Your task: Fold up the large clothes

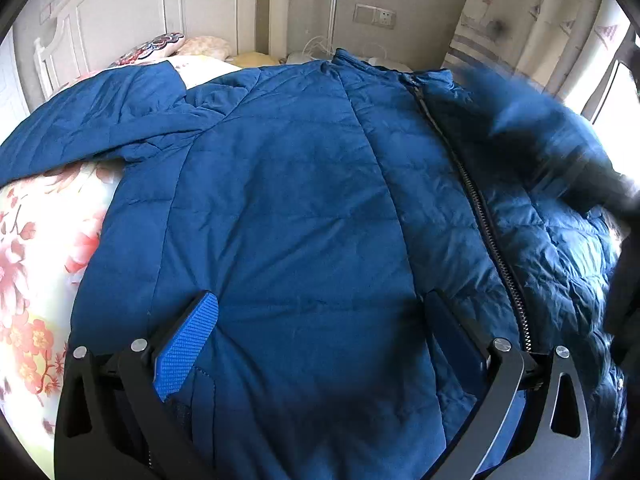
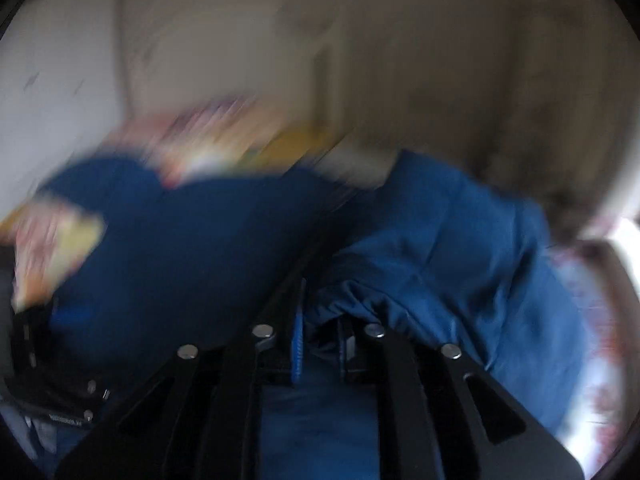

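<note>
1. Bedsheet (image 1: 36,264): floral print, covers the bed at the far left of the left wrist view. It is the work surface. A headboard (image 1: 120,12) and pillows (image 1: 168,46) lie beyond it.

2. Left sleeve (image 1: 92,124): spread outward across the sheet, flat and not yet folded in.

3. Jacket (image 1: 288,200): large blue quilted garment, laid front-up on the bed with the collar away from the camera. The body panel lies mostly smooth.

4. Left gripper (image 1: 320,344): jaws stand wide apart over the lower body panel, with the blue pad (image 1: 186,348) on one side and the opposite finger near the zipper. Nothing is clamped; contact with the fabric cannot be determined.

5. Zipper (image 1: 472,200): closed, running down the jacket right of centre. It serves as the fold reference line.

6. Right sleeve (image 1: 532,128): raised off the bed and motion-blurred at the right of the left wrist view, apparently being carried inward.

7. Right gripper (image 2: 320,344): jaws drawn together, with a bunch of blue jacket fabric pinched between them. The right wrist view is heavily blurred, so the exact part held cannot be confirmed there.

8. Step in hand, as judged: folding the right sleeve across the jacket front.

9. Next move calls for: laying the held fabric flat over the body panel, releasing it, then treating the left sleeve likewise. Keep the body panel from shifting during the carry.
</note>
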The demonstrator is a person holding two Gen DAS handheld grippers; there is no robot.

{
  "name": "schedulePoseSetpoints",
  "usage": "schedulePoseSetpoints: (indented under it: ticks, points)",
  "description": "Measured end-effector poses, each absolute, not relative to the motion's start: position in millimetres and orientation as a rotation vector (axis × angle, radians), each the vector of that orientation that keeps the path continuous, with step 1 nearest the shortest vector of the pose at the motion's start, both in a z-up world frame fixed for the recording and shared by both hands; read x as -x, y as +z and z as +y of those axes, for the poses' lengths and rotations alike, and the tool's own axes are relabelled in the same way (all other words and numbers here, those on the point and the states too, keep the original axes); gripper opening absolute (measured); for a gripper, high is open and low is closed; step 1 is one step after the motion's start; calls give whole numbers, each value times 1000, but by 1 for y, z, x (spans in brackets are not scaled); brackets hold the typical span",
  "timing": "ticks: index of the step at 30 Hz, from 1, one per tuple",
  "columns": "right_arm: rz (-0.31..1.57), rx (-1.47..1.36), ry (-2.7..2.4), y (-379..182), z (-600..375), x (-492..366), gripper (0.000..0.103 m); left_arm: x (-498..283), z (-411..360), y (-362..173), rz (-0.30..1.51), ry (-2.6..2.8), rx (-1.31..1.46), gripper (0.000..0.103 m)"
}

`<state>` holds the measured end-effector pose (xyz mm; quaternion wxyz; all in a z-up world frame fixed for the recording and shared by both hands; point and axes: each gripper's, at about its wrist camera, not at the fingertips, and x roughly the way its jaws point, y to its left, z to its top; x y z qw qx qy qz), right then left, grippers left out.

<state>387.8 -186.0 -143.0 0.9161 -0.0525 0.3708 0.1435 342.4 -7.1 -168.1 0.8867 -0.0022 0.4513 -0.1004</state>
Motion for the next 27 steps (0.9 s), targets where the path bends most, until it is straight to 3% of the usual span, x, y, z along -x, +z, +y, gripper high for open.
schedulePoseSetpoints:
  ticks: [2, 3, 4, 5, 7, 13, 18, 19, 24, 27]
  points:
    - [916, 92, 364, -177, -174, -398, 29, -342, -7, -168, 938, -211, 8, 99]
    - [898, 94, 365, -177, -173, -390, 31, -342, -7, -168, 937, -211, 8, 99]
    - [905, 54, 392, -172, -181, -385, 47, -342, -7, -168, 937, -211, 8, 99]
    - [922, 14, 419, -168, -186, -378, 70, -342, -7, -168, 938, -211, 8, 99]
    - [924, -53, 443, -154, -202, -355, 80, -341, -7, -167, 936, -213, 13, 99]
    - [768, -179, 251, -119, -296, -259, 75, -341, -19, -161, 919, -158, -48, 98]
    - [864, -281, -1, -165, -362, -238, 40, -343, -90, -128, 849, -293, -113, 98]
    - [850, -262, -19, -166, -361, -234, 38, -344, -107, -121, 831, -317, -145, 98]
    - [843, -99, -128, -165, -334, -234, 39, -354, -214, -105, 719, -445, -375, 98]
    - [835, -160, -104, -162, -345, -225, 41, -357, -259, -111, 686, -492, -509, 97]
